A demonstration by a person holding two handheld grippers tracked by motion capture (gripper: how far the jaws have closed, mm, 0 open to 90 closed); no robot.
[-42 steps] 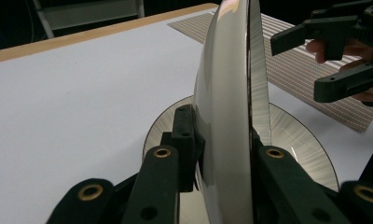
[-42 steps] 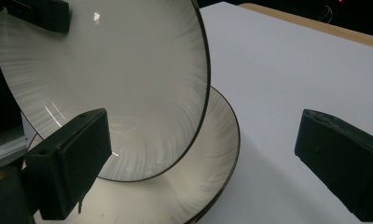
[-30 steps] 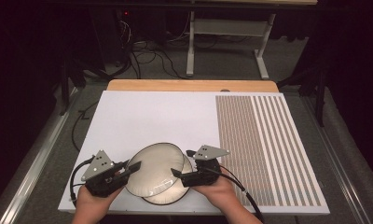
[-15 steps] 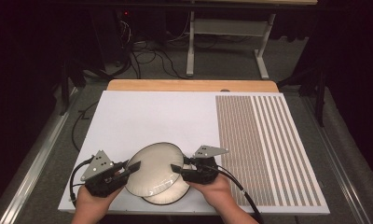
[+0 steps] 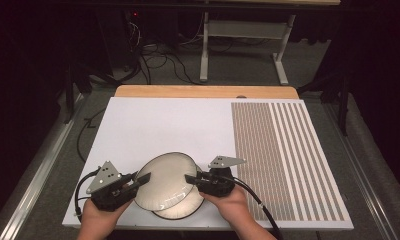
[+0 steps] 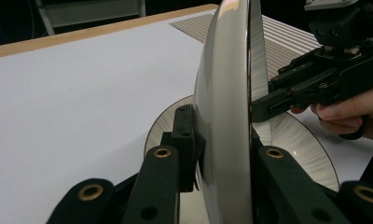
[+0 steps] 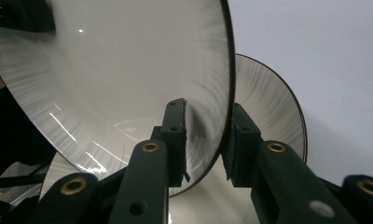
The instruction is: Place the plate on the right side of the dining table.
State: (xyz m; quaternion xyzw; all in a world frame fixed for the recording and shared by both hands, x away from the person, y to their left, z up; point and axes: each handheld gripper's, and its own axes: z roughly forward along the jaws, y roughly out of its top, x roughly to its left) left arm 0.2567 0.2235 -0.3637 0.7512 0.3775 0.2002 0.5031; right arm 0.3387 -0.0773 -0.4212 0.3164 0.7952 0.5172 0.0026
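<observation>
Two plates sit near the front edge of the white table [image 5: 158, 125]. The top plate [image 5: 164, 181] is lifted up and tilted, and it hangs over the bottom plate [image 5: 180, 210], which lies flat on the table.

The left hand-held gripper [image 5: 138, 181] bites the left rim of the top plate. In the left gripper view its two black jaws press on both sides of the rim, one on the shiny outside and one on the inside.

The right hand-held gripper [image 5: 190, 178] bites the right rim of the same plate. In the right gripper view its jaws squeeze the dark edge, with one jaw inside the bowl of the plate and one behind it.

So the top plate is held between the two grippers, one on each side. A person's hands hold the grippers from the near edge. The striped mat [image 5: 283, 155] lies on the right part of the table, well apart from the plates.
</observation>
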